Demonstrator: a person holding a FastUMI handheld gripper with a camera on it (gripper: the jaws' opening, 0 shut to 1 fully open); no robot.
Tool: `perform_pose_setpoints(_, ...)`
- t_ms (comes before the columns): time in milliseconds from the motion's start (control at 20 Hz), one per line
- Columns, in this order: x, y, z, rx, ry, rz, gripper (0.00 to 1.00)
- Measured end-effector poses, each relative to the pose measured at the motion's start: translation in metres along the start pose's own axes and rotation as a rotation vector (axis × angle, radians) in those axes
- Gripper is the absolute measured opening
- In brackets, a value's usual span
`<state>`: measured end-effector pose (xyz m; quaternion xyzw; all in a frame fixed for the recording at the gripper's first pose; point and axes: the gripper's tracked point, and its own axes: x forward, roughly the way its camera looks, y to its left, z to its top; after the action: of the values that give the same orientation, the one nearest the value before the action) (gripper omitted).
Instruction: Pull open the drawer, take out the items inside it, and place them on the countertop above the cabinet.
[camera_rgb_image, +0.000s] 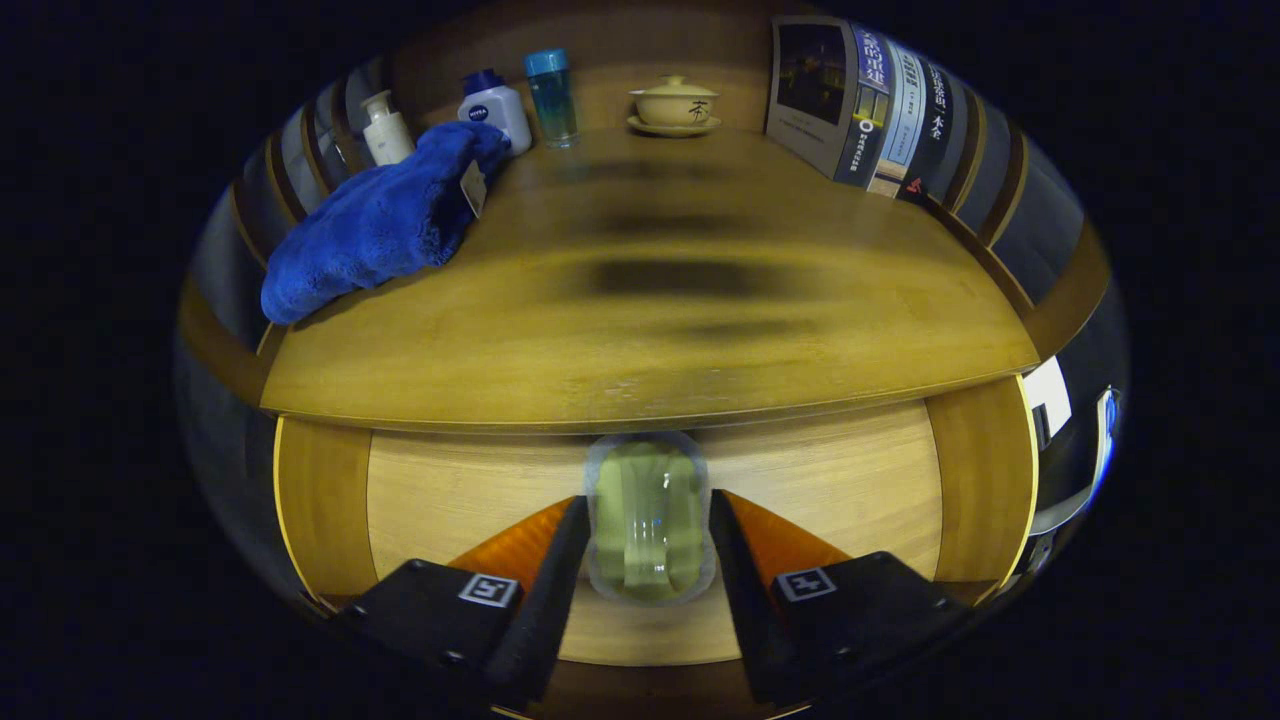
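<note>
Gripper (648, 530) clamped on clear glass cup (648, 515), both fingers pressing its sides, held in front of the cabinet face just below the countertop (640, 330) edge. I'd lift straight toward 12 o'clock, clear the lip, set down mid-counter, away from blue towel (385, 220) at 10 o'clock.

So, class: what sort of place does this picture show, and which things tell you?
Probably a mock-up home room. A wooden cabinet countertop carries a fluffy blue towel, a lidded cream teacup on a saucer and upright books. The gripper is shut on a clear glass jar before the drawer front.
</note>
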<state>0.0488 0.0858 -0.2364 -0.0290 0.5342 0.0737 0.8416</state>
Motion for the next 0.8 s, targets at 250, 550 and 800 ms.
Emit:
perform_pose_setpoints(250, 0.01, -0.005, -0.011, -0.02, 0.065, -0.014, 0.59)
perform_pose_setpoints(550, -0.001, -0.001, -0.012, 0.009, 0.036, 0.011, 0.24)
perform_pose_setpoints(800, -0.024, -0.003, -0.013, 0.014, 0.005, 0.033, 0.24)
